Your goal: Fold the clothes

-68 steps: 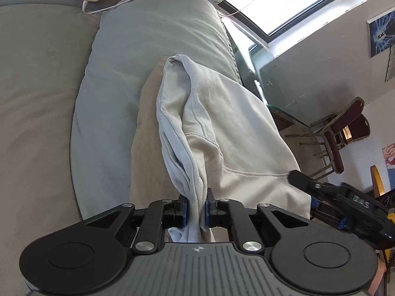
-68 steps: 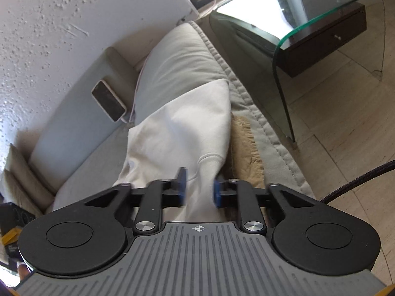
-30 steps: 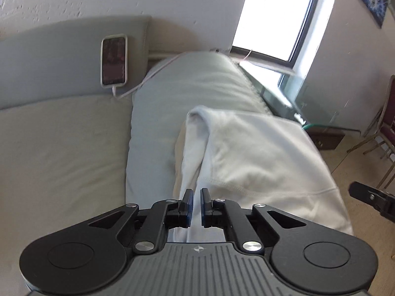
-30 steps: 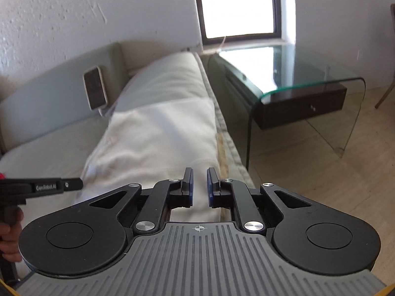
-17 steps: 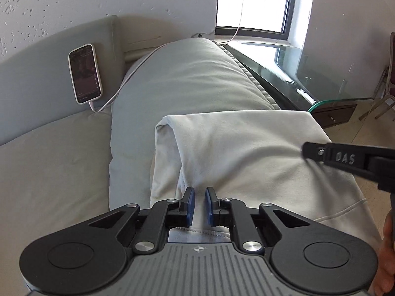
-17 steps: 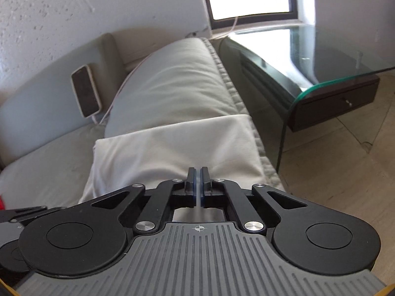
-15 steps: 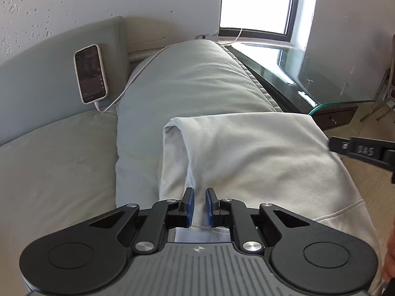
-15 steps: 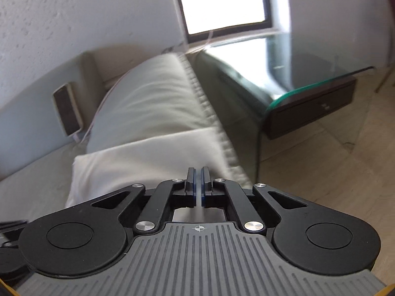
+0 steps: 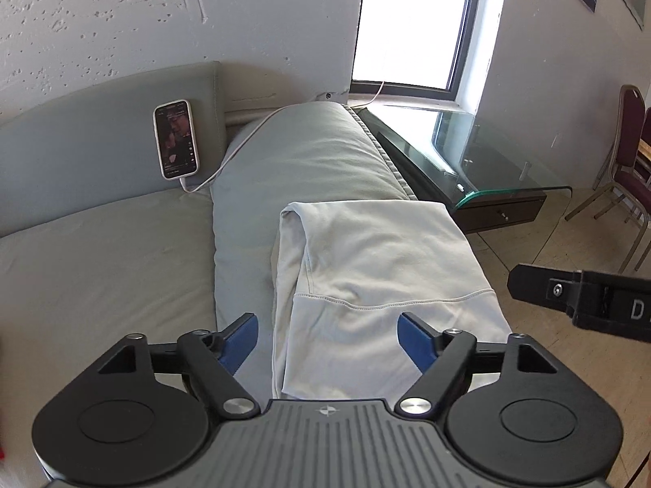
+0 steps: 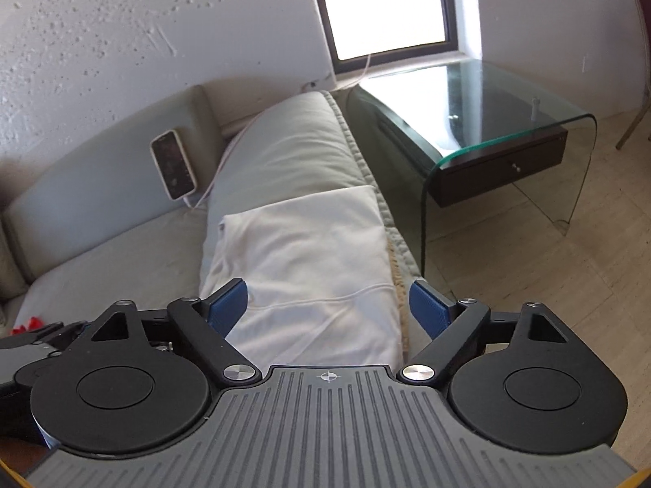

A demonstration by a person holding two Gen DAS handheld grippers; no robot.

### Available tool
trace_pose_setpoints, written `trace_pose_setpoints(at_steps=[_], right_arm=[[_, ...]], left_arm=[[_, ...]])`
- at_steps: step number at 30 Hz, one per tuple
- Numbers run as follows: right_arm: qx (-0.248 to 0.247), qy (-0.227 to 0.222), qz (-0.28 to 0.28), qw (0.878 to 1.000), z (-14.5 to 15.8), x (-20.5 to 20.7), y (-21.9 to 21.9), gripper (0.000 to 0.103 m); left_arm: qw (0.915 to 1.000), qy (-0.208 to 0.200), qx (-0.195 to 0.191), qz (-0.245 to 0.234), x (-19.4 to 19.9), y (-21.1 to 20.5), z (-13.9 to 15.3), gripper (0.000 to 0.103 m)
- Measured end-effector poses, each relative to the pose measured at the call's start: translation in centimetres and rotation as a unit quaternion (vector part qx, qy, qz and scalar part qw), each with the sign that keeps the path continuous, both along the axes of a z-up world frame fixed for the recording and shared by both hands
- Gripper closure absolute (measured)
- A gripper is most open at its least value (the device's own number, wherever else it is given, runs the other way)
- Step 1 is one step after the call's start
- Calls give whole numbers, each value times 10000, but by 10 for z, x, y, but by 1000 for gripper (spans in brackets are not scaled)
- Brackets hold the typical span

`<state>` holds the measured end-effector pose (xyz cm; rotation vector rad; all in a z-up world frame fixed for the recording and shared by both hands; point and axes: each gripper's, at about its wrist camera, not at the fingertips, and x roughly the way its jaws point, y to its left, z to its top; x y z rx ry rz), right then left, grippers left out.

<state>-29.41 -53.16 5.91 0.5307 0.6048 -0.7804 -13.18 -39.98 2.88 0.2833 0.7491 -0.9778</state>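
Observation:
A pale cream garment [image 9: 378, 268] lies folded flat on the grey sofa arm cushion [image 9: 301, 154], its stitched hem seam running across the near part. My left gripper [image 9: 329, 335] hovers above its near end, jaws spread wide with nothing between them. In the right wrist view the same garment [image 10: 309, 252] lies under my right gripper [image 10: 327, 305], which is also open and empty. The right gripper's black body [image 9: 586, 290] shows at the right edge of the left wrist view.
A phone [image 9: 176, 138] on a white cable leans against the sofa back. A glass side table [image 10: 500, 130] with a dark drawer stands right of the sofa on a beige floor. Maroon chairs [image 9: 628, 162] stand far right. Something red [image 10: 26, 323] lies on the seat.
Both grippers have opened wide and pulled back above the garment. The left one let go of the cloth it held earlier; the garment now lies folded flat on the cushion.

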Motion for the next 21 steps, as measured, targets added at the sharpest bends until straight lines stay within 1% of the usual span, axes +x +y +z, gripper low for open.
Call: trace_pose_setpoints(at_steps=[1,4,10,13,14,16,18,21], right_arm=[[-3,-3,26,10000,4,-2,8,11],[4,32,58,10000,10,-8,23,9],[25,125,97,9999,18,-20,51,9],[38,157,101,9998,21,-27,65,9],[48,138,69,9999,22,-29,69,9],[67,92,9,9999,23,-35,78,8],[76,43,-29,10000,24,-41,88,7],[6,217,34,9998,27,-44,98,7]], left_arm=[[10000,61,-38,37,0,6,2,17],[9997,193,-77,124,-2,22,7,15],[9990,364,-132,200,-8,47,7,11],[9984,505,-132,215,-9,53,4,10],[9983,524,-116,214,-10,54,4,9],[9983,537,-68,197,-14,57,2,5],[9989,471,-24,78,-20,61,1,3],[9989,453,81,30,-27,65,-3,2]])
